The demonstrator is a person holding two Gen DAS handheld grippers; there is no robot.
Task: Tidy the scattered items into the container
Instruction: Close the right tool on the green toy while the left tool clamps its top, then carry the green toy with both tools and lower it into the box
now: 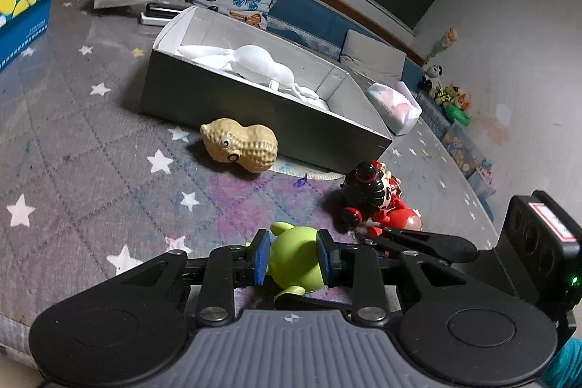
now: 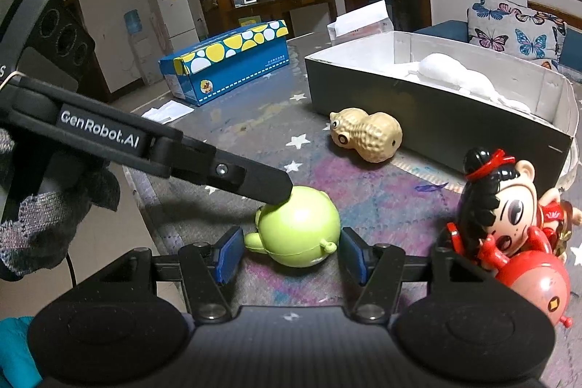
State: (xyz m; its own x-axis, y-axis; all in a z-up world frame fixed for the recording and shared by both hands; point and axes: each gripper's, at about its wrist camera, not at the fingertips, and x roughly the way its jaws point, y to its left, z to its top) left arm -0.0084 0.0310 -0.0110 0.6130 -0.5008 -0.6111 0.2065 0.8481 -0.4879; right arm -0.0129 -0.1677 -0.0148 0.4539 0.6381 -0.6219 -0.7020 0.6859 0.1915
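Left gripper (image 1: 293, 257) clamped on one green toy (image 1: 295, 260); right gripper (image 2: 291, 251) spread wide. One peanut toy (image 1: 238, 145), one doll (image 1: 374, 202), one box (image 1: 225, 108).

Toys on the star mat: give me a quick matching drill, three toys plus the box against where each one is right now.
Things:
1. green toy
2. peanut toy
3. red doll
4. white plush

Places:
A. inside the grey box
B. lying on the mat just in front of the grey box
C. between the pads of the left gripper
D. on the mat, right of the green toy in the right wrist view

Pairs: 1-C, 2-B, 3-D, 4-A. The right gripper stands open just short of the green toy.
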